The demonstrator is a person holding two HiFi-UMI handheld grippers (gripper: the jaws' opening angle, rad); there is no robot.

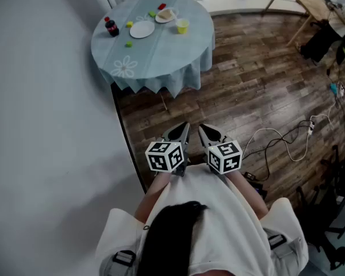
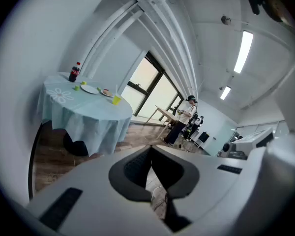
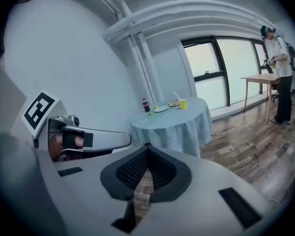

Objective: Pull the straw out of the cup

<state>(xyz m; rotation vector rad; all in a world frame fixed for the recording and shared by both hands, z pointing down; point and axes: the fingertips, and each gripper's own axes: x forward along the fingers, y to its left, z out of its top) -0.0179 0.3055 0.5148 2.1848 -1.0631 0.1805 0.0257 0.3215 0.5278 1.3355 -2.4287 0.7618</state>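
Fingers of left gripper [image 1: 181,132] and right gripper [image 1: 210,134] were noted closed tip to tip, with nothing between them. Both grippers were carried close to the body over the wood floor [image 1: 264,85], well apart from the round worktop [image 1: 161,56].

The yellow cup [image 1: 182,26] was found near the worktop's edge. The straw [image 3: 176,96] was seen as a thin pale line leaning out of it.

The straw was judged very light, smooth, thin-walled and easily crushed. A gentle pinch on its exposed upper part was judged best, with the light cup steadied against tipping.
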